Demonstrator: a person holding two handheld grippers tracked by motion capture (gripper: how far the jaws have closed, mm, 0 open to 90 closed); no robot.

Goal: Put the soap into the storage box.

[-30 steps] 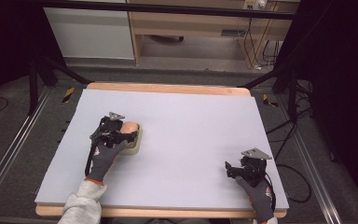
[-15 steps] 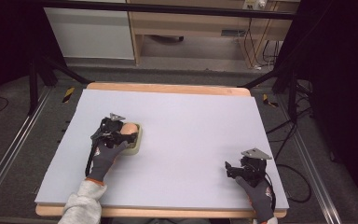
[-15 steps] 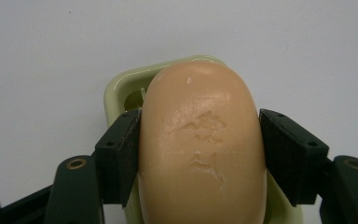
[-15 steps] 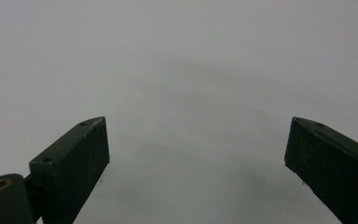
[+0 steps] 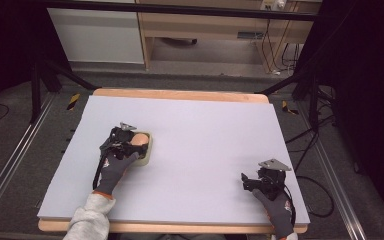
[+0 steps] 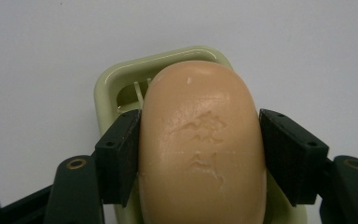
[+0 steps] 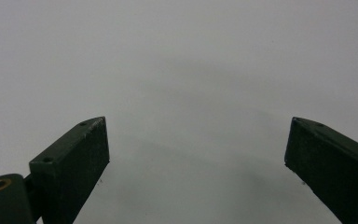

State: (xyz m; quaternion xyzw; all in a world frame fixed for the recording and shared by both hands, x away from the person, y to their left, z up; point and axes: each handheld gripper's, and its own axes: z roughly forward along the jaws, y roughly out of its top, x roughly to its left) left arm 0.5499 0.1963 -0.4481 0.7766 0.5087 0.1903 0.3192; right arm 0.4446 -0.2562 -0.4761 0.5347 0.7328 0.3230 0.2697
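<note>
Soap bar (image 6: 201, 140) sits in pale green dish (image 6: 107, 88); left gripper (image 6: 200, 156) pinching soap sides, likely grasp made, lift pending; right gripper (image 7: 196, 158) spread, empty, well apart from dish, over bare table (image 5: 205, 135).

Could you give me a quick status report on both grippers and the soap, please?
Left gripper shut on soap bar, over its green dish. Right gripper open, holding nothing, above bare table. Nothing in the way.
</note>
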